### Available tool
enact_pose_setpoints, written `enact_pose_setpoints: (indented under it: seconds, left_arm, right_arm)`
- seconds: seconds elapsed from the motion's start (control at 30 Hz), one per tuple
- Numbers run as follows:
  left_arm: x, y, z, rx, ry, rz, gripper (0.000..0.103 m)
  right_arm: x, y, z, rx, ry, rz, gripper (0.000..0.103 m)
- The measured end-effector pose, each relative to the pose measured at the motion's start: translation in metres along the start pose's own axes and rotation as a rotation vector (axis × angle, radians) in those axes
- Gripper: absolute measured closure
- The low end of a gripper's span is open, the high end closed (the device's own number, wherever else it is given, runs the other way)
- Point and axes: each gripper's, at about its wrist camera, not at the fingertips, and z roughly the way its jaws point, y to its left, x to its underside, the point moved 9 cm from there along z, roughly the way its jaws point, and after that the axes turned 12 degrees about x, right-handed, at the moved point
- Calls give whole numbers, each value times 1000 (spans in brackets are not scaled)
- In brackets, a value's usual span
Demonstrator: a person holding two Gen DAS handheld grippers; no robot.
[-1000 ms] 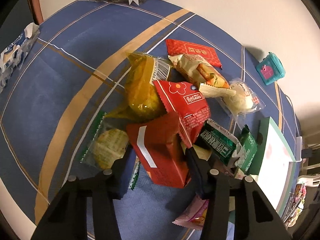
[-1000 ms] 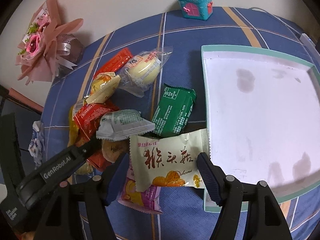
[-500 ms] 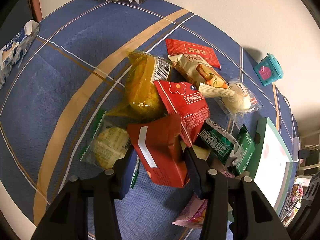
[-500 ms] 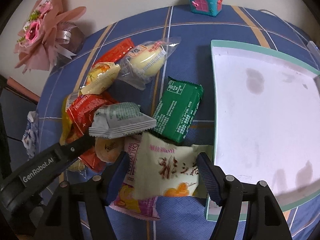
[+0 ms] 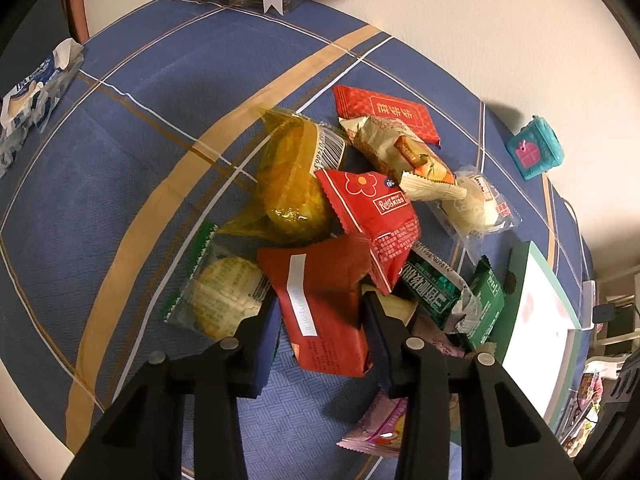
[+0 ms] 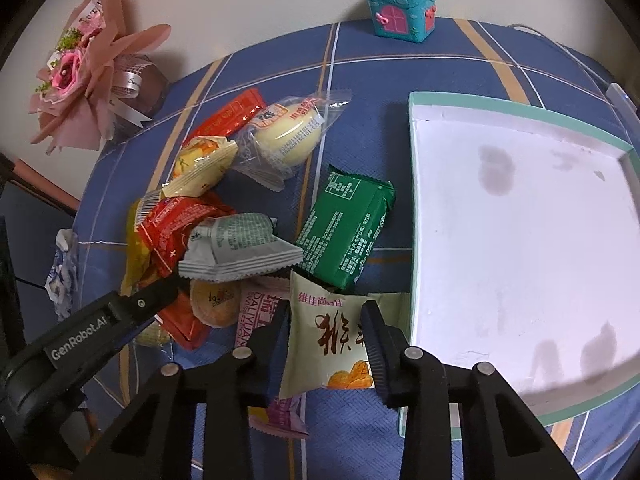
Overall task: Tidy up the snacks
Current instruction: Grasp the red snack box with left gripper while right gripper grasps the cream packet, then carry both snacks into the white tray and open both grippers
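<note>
Right wrist view: tray (image 6: 416, 184) holds nothing; right tool (image 6: 326, 338) clamps cream packet (image 6: 328, 336); left tool (image 5: 320, 312) clamps red packet (image 5: 320, 300); pile remains.

"GenRobot.AI" on left gripper (image 6: 168, 286)

The snack pile (image 6: 248, 208) is lying left of the tray (image 6: 520, 248), with the bouquet (image 6: 92, 76) sitting far left and the toy house (image 6: 400, 10) far behind.

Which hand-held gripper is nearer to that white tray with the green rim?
The right. The right hand-held gripper, closed on a cream snack packet, sits beside the tray. The left hand-held gripper grips a red packet across the snack pile.
</note>
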Motion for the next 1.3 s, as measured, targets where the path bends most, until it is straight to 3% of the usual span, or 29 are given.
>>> enact_pose_setpoints:
  seconds: [0.17, 0.77, 1.3]
  left_arm:
    - [-2, -1, -8, -6, -18, 6, 62]
    - [-10, -10, -46, 21, -107, 12, 62]
    - [-13, -17, -76, 51, -178, 28, 62]
  right_arm:
    - [-6, 0, -8, -13, -23, 14, 74]
    - [-12, -15, -23, -29, -36, 33, 82]
    - [-17, -21, -66, -66, -137, 42, 87]
